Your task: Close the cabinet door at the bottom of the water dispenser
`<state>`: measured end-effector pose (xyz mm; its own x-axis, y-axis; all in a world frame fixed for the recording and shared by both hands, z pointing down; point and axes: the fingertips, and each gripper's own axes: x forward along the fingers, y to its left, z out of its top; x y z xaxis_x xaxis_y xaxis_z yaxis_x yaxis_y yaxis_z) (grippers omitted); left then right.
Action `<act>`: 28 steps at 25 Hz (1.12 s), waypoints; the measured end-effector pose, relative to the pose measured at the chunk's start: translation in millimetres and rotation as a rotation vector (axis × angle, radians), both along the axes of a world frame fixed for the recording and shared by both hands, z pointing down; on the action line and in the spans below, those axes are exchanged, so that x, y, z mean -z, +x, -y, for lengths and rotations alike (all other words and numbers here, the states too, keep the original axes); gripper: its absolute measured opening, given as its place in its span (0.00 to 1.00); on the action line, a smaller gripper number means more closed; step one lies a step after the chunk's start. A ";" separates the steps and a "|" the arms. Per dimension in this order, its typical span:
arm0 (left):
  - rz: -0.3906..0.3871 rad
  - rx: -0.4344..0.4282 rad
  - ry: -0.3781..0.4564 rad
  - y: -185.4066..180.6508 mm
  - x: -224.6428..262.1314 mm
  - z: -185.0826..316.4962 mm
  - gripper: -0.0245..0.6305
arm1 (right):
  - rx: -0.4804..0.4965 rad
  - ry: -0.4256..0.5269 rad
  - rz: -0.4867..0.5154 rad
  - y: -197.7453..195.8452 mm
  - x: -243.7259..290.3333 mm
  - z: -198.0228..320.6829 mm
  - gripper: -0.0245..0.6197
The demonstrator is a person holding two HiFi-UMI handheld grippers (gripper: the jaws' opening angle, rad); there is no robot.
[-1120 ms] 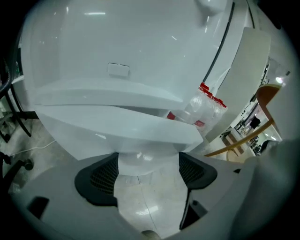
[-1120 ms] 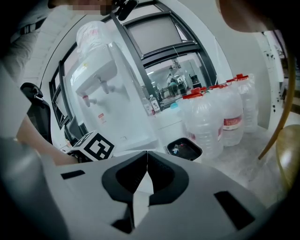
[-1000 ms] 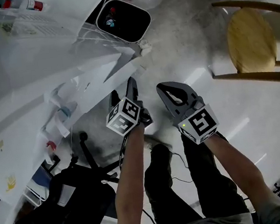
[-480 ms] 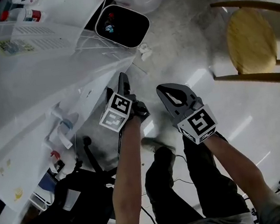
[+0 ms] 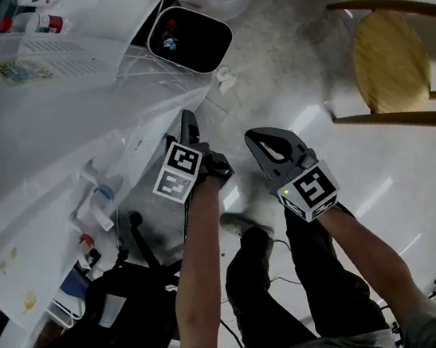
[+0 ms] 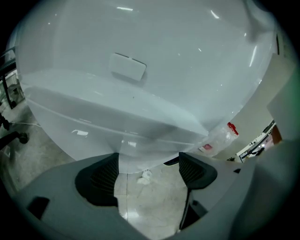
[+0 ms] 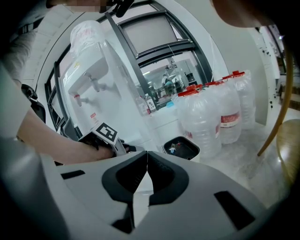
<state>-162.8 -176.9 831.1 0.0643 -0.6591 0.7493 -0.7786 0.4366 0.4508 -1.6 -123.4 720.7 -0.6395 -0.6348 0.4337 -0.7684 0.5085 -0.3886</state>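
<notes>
The left hand-held gripper (image 6: 147,164) has its jaws wide apart and grips nothing. The lower edge of the white plastic cabinet door (image 6: 140,93) of the tall white water dispenser (image 5: 48,112) sits just ahead of them, apparently lined up for a push shut. The right hand-held gripper (image 7: 146,159) is not needed, so it hangs aside with jaws together, empty.

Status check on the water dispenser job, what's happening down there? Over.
Left gripper open, at the cabinet door. Right gripper shut, empty, clear of it. Cannot tell if door is fully closed. Trash bin nearby, not blocking.
</notes>
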 end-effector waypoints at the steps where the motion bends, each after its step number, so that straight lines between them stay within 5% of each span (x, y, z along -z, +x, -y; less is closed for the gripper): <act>1: 0.001 -0.010 0.000 0.9 0.5 -0.7 0.64 | 0.000 0.000 0.000 0.1 0.5 -0.5 0.05; 13: 0.052 -0.191 -0.008 12.5 31.5 -48.1 0.64 | -0.014 -0.010 -0.004 2.1 28.2 -23.1 0.05; 22: 0.109 -0.432 0.103 39.0 100.6 -86.2 0.63 | -0.040 -0.015 0.027 -3.0 65.3 -49.4 0.05; 28: 0.124 -0.500 0.167 46.1 159.5 -109.9 0.63 | -0.032 -0.007 0.027 -7.9 101.0 -71.1 0.05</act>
<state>-116.6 -67.0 671.5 0.3187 -0.6817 0.6585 -0.9246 -0.0707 0.3744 -9.5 -52.3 619.6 -0.6306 -0.6521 0.4208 -0.7732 0.4815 -0.4126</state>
